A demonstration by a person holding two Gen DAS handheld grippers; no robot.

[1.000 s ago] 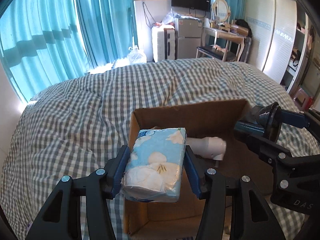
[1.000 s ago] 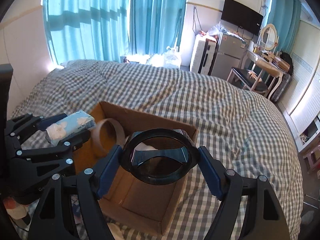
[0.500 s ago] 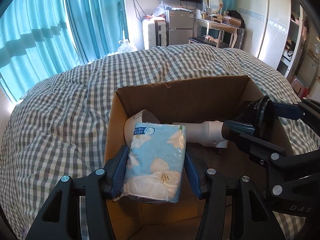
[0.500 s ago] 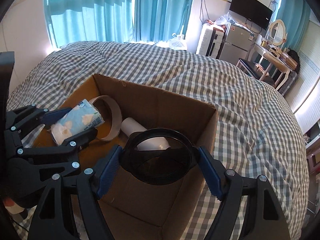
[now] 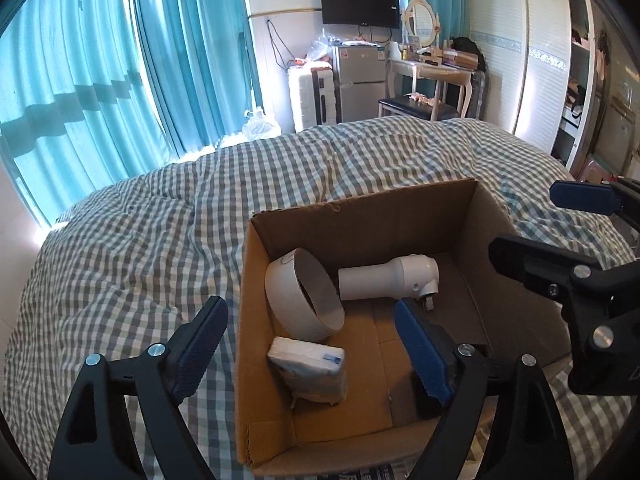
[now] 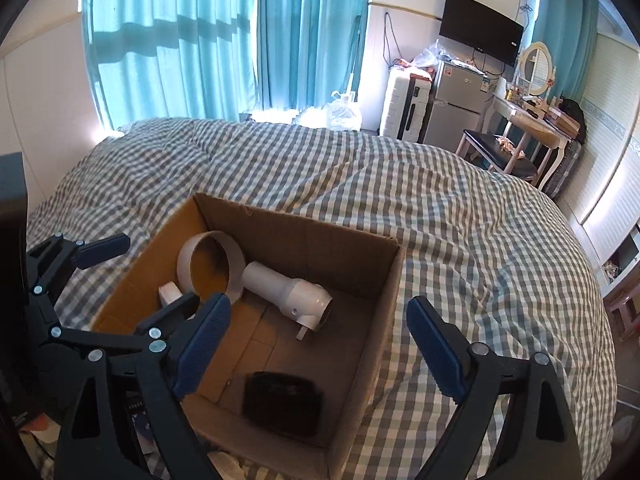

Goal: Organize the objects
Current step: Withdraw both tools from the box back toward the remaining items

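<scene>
both items lie below opened claws.

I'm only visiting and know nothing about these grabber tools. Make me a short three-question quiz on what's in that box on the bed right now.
1. True or false: the tissue pack lies inside the cardboard box.
2. Which white thing lies next to the white ring? A) a white tube B) a mug C) a shoe
3. Fill in: the black thing lies in the box's ____ corner, seen from the right gripper: near or far?

Key: 1 true. 2 A. 3 near. Both the right and the left gripper have just been opening and hold nothing.
</scene>
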